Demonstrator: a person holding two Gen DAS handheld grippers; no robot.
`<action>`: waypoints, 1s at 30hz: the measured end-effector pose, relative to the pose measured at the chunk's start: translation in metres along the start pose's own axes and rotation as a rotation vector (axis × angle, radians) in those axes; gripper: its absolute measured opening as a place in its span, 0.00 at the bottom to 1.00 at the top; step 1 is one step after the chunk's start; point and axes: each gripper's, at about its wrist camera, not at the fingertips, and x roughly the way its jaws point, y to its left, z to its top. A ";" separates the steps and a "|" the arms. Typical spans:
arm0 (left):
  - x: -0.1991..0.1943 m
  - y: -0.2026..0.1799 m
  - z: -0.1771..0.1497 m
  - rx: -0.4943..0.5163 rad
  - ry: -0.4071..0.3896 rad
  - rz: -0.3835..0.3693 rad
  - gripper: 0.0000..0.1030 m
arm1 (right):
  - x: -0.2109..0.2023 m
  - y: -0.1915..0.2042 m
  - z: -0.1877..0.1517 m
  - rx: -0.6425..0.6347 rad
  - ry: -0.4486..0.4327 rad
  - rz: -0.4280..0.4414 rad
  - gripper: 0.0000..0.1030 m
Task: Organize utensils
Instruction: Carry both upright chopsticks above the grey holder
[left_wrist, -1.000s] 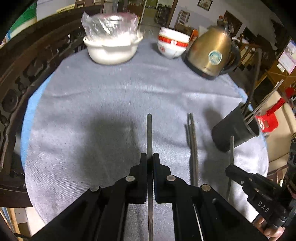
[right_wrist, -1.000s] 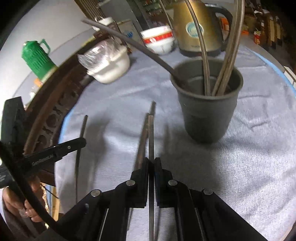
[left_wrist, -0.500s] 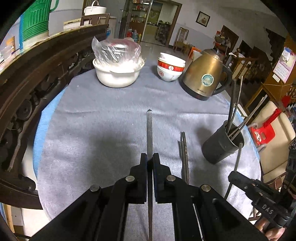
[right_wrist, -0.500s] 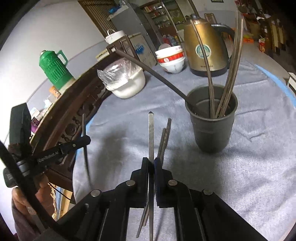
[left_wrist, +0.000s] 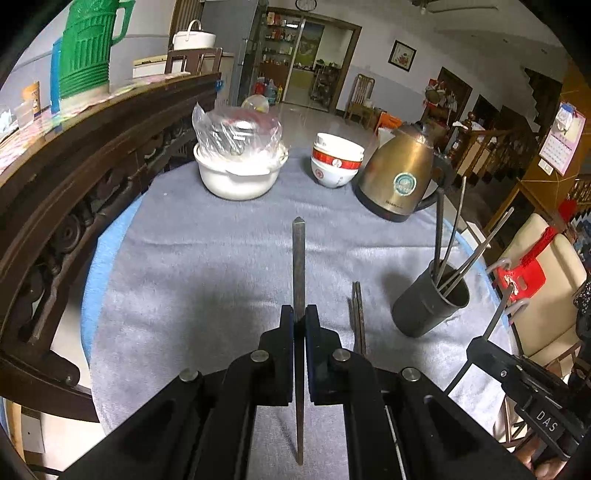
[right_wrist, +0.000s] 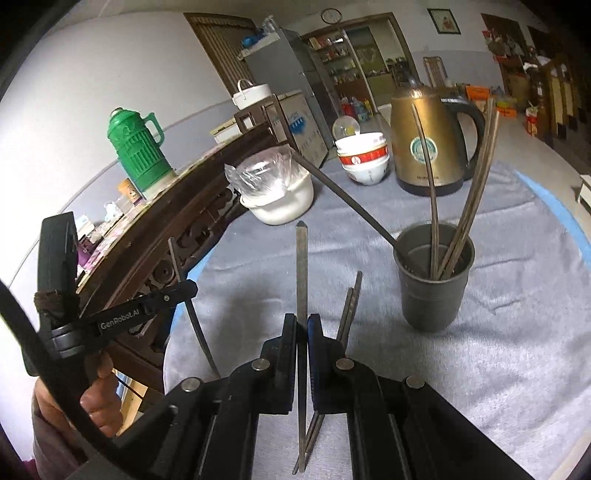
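My left gripper (left_wrist: 299, 314) is shut on a dark chopstick (left_wrist: 298, 258) and holds it above the grey cloth. My right gripper (right_wrist: 302, 322) is shut on another dark chopstick (right_wrist: 301, 266), also raised. A pair of chopsticks (left_wrist: 357, 314) lies on the cloth between the grippers and also shows in the right wrist view (right_wrist: 350, 306). A dark cup (right_wrist: 434, 288) to the right holds several chopsticks; it also shows in the left wrist view (left_wrist: 430, 306). The right gripper appears at the left view's lower right (left_wrist: 484, 349), the left gripper at the right view's left (right_wrist: 184, 290).
At the table's far side stand a white pot with a plastic bag (left_wrist: 240, 166), stacked red-and-white bowls (left_wrist: 336, 166) and a brass kettle (left_wrist: 400, 181). A carved dark wooden rail (left_wrist: 74, 199) runs along the left. A chair (left_wrist: 546, 288) stands at the right.
Both grippers have risen away from the cloth with their chopsticks, so the table and cup look smaller and more of the room shows.
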 end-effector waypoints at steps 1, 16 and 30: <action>-0.002 -0.001 0.001 0.003 -0.007 0.003 0.05 | -0.002 0.000 0.000 -0.002 -0.003 0.003 0.06; -0.037 -0.016 0.009 0.040 -0.100 0.016 0.05 | -0.025 0.003 0.010 -0.009 -0.080 0.004 0.06; -0.040 -0.032 0.008 0.088 -0.130 0.069 0.05 | -0.039 0.001 0.013 0.001 -0.137 -0.001 0.06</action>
